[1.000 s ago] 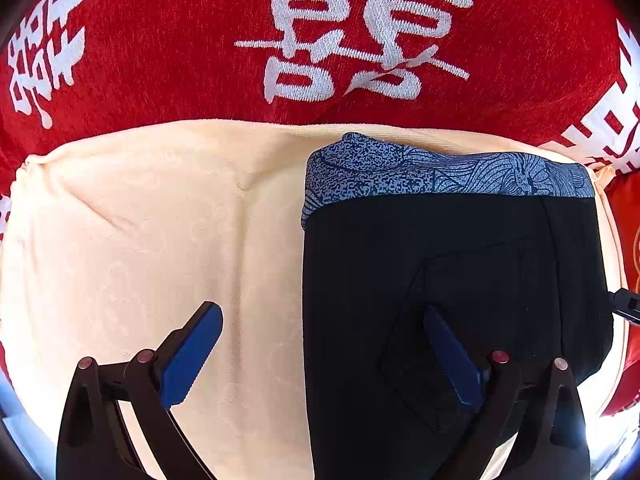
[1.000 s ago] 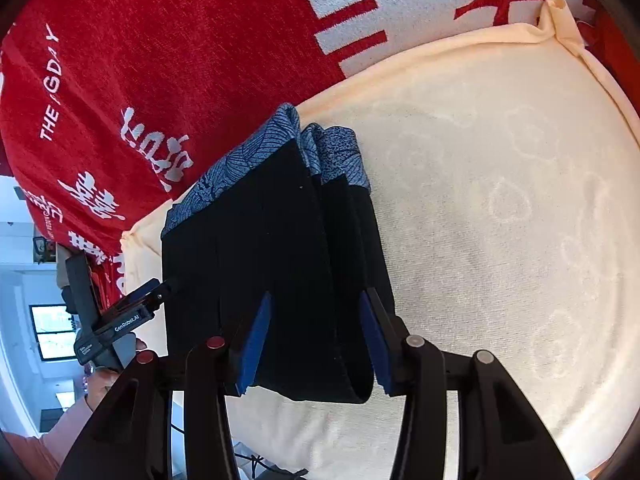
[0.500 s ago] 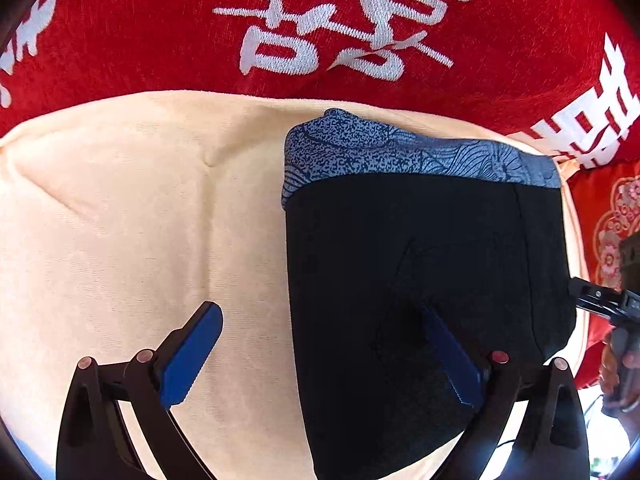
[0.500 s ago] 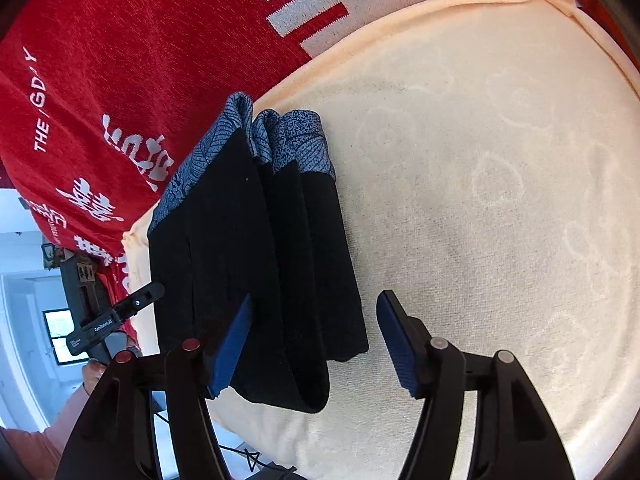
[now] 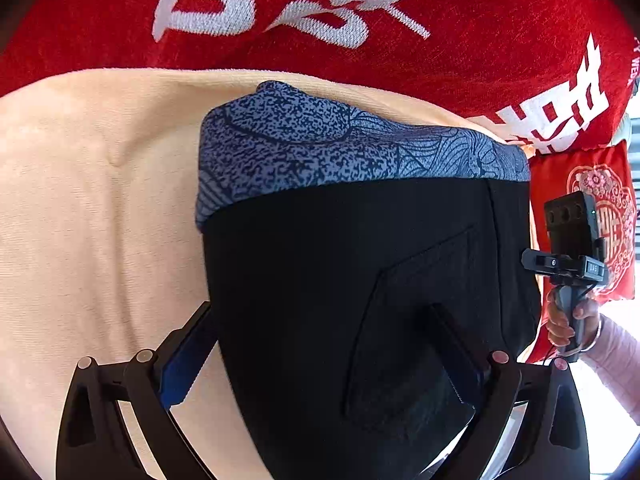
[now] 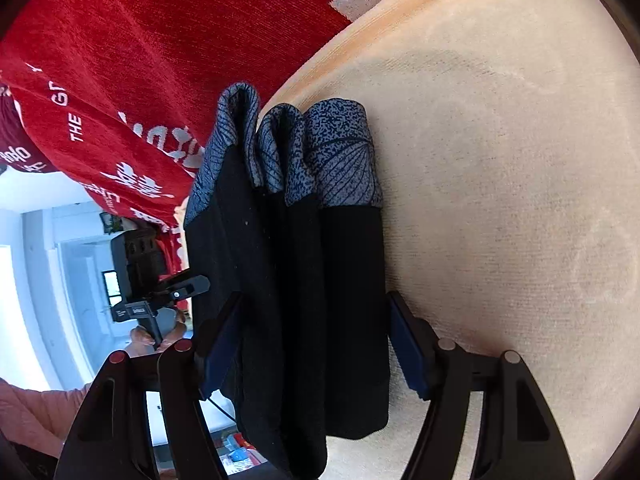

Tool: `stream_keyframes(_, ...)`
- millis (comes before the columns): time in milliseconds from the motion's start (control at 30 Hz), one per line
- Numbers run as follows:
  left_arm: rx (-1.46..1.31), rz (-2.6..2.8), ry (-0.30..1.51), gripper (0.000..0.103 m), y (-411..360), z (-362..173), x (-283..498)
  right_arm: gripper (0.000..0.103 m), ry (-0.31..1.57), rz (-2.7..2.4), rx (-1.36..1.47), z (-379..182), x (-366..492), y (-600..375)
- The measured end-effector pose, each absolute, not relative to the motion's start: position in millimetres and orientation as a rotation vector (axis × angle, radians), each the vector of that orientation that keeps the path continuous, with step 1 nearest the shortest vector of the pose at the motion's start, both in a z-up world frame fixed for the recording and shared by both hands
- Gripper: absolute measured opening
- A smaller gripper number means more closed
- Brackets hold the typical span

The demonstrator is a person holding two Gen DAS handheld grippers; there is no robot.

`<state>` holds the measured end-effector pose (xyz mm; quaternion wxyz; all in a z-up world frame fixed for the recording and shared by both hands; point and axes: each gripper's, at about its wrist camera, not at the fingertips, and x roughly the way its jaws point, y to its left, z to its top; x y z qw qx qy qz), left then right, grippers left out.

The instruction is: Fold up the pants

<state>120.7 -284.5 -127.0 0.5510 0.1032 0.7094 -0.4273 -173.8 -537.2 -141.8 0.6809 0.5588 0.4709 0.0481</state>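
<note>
The black pants (image 5: 360, 280) with a blue patterned waistband (image 5: 340, 152) lie folded in a thick stack on a cream towel (image 5: 100, 220). My left gripper (image 5: 320, 360) is open and low over the stack: its left finger is at the stack's left edge and its right finger rests over the black cloth. In the right wrist view the layered pants (image 6: 304, 280) stand between the fingers of my right gripper (image 6: 314, 346). Its jaws are opening. The left pad (image 6: 218, 346) is against the cloth, and the right pad (image 6: 408, 352) stands just clear of it.
A red blanket (image 5: 320, 20) with white characters lies beyond the towel. A red embroidered cushion (image 5: 600, 220) sits at the right. A hand (image 5: 568, 320) holds the other gripper beside the pants. Bare towel (image 6: 500, 200) spreads to the right of the stack.
The right gripper's jaws widened around the folded stack and let go of it. Both grippers came lower and closer to the pants. The left jaws stayed wide.
</note>
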Motion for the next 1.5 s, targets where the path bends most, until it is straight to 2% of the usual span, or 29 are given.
stream_keyframes(233, 0.203, -0.971, 1.708, 0.103, -287, -135, 121, 0.076, 1.084, 0.135, 1.304, -151, -158, -540)
stream_keyframes(300, 0.202, -0.954, 1.690, 0.103, -285, -132, 119, 0.072, 1.103, 0.117, 1.291, -148, -156, -536)
stream_keyframes(433, 0.180, -0.955, 1.618, 0.080, -280, -114, 112, 0.058, 1.095, 0.081, 1.289, -141, -155, -529)
stream_keyframes(600, 0.194, -0.921, 1.553, 0.071, -277, -90, 103, 0.050, 1.052, 0.102, 1.313, -125, -158, -523)
stream_keyframes(1067, 0.187, -0.881, 1.531, 0.071, -244, -36, 55, 0.050, 1.024, 0.192, 1.321, -82, -191, -480)
stream_keyframes(1300, 0.208, -0.900, 1.562, 0.071, -208, -40, 36, 0.050, 1.018, 0.136, 1.363, -89, -228, -437)
stream_keyframes(1500, 0.222, -0.862, 1.613, 0.071, -177, -68, 30, 0.053, 1.067, 0.082, 1.338, -108, -234, -404)
